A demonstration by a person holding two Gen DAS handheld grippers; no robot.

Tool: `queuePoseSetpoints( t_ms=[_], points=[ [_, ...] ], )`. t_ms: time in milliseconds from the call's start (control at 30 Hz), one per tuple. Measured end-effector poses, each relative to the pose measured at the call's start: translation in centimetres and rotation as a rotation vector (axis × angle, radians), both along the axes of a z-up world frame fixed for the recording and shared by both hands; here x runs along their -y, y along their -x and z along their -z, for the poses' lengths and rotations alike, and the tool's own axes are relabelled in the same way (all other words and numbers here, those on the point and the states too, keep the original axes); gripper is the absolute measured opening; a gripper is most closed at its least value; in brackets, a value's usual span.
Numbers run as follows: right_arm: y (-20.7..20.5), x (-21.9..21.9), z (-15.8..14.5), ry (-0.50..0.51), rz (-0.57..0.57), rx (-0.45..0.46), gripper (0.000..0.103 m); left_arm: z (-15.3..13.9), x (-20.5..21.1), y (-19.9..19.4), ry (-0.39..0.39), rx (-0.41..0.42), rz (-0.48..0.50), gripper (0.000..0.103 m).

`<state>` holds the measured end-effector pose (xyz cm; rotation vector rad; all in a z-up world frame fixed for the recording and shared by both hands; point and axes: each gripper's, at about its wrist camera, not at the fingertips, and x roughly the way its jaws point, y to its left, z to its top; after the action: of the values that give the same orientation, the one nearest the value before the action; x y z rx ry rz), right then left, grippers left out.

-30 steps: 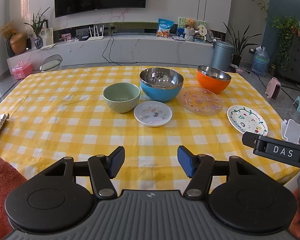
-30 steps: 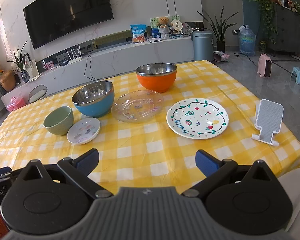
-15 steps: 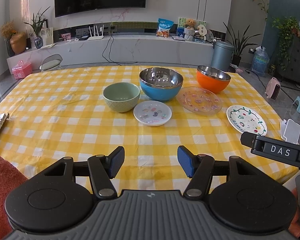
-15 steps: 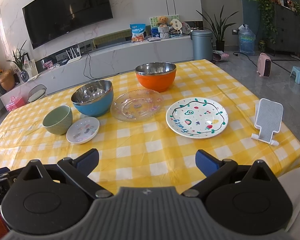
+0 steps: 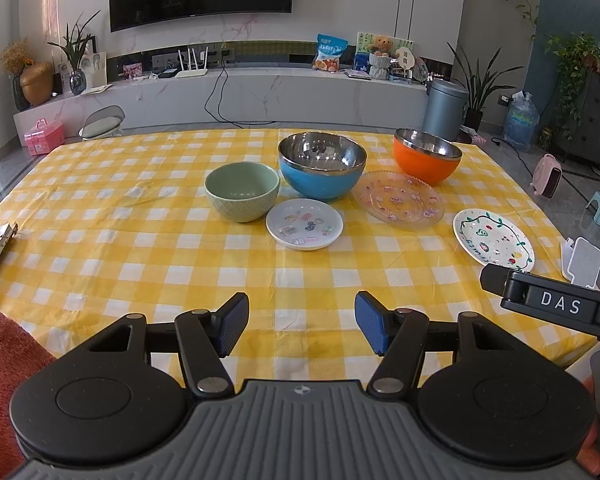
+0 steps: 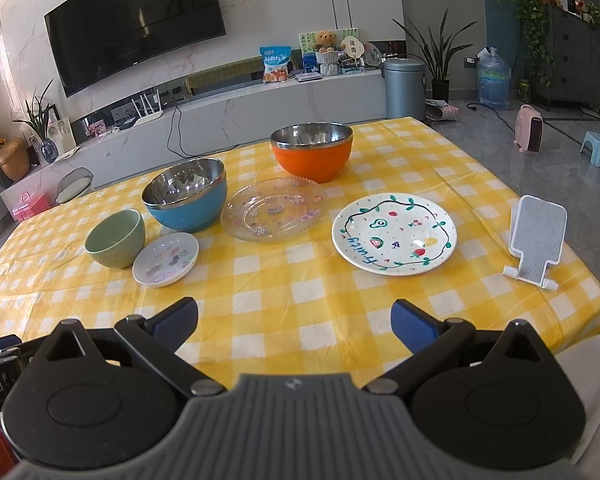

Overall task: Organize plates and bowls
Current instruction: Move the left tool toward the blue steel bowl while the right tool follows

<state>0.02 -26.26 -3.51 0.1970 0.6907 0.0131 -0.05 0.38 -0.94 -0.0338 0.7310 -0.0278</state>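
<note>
Yellow-checked tablecloth (image 5: 140,240) carries three bowls and three plates spread singly, unsorted, so left gripper (image 5: 300,328) and right gripper (image 6: 294,320) hang wide apart, empty.

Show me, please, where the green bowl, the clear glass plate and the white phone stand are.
green bowl (image 5: 242,191), left wrist view, on its inner hollow.
clear glass plate (image 6: 273,209), right wrist view, on its flat centre.
white phone stand (image 6: 537,235), right wrist view, on its grey back panel.
</note>
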Motion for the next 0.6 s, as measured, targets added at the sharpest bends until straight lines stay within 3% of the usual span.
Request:
queuePoseSetpoints(
  t_ms=[100, 200, 267, 600],
  points=[
    [0.0, 0.0, 0.1, 0.000, -0.001, -0.001, 0.101, 0.2, 0.0, 0.0, 0.005, -0.004, 0.000, 0.072],
    [0.0, 0.0, 0.2, 0.001, -0.003, 0.001, 0.100, 0.1, -0.3, -0.2, 0.062, -0.005, 0.027, 0.071],
    [-0.2, -0.1, 0.3, -0.001, -0.010, -0.001, 0.100, -0.2, -0.5, -0.4, 0.094, -0.002, 0.037, 0.065],
    [-3.0, -1.4, -2.0, 0.032, -0.058, -0.009, 0.100, -2.4, -2.2, -4.5, 0.114, 0.034, 0.057, 0.059]
  ],
)
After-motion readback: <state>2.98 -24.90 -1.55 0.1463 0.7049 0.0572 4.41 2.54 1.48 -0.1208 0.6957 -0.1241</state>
